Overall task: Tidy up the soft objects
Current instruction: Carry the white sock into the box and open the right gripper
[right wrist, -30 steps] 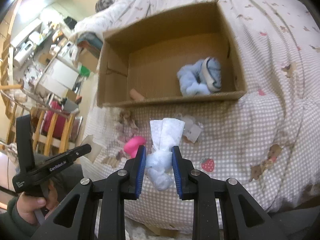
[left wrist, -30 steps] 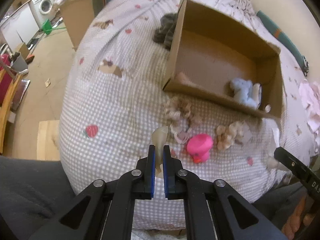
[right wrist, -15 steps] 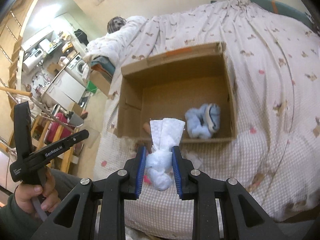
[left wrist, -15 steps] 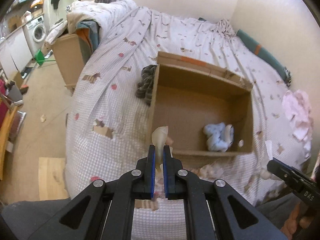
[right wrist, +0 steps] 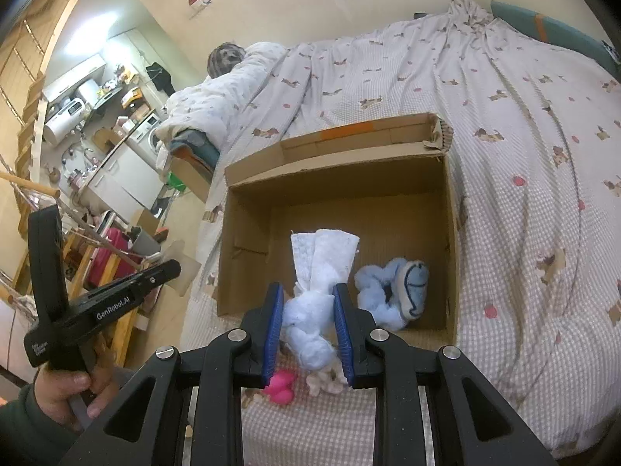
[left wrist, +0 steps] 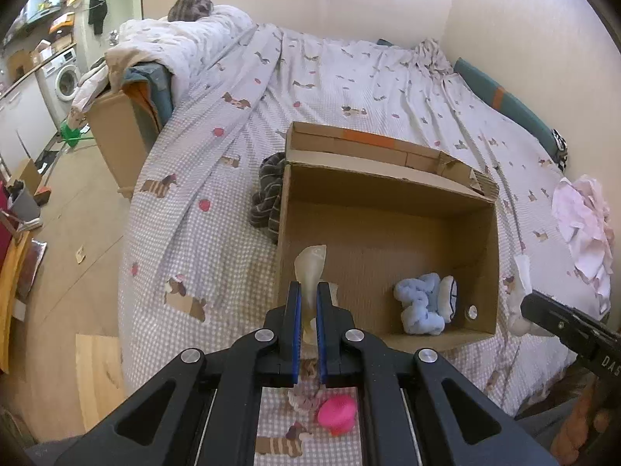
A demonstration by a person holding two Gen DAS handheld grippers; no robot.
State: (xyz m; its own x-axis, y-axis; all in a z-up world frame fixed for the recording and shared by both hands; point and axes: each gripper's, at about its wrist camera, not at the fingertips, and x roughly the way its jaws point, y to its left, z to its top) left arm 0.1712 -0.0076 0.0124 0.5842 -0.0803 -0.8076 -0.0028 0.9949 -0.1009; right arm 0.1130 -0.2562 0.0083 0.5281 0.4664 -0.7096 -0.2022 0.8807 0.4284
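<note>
Both of our grippers have climbed since a second ago, and the open brown cardboard box, which sat high in both views, now lies straight ahead below them. We see it resting on the big bed under its lilac checked quilt printed with dogs and strawberries. A dark striped knitted bundle lies touching the box's outer left wall. Inside, near the front right corner, sits a pale blue fluffy plush toy, with a small flesh-coloured piece at the front wall, mostly hidden. On our right, the right gripper pinches a white terry cloth twisted round pale blue fluff, its white end standing up past the pads, over the box's front edge. On our left, the left gripper has its jaws pressed nearly together on a thin translucent cream floppy piece, its tip over the box floor. Down between the gripper arms on the quilt, we spot a bright pink rubbery toy beside a small pinkish scrunched frill.
</note>
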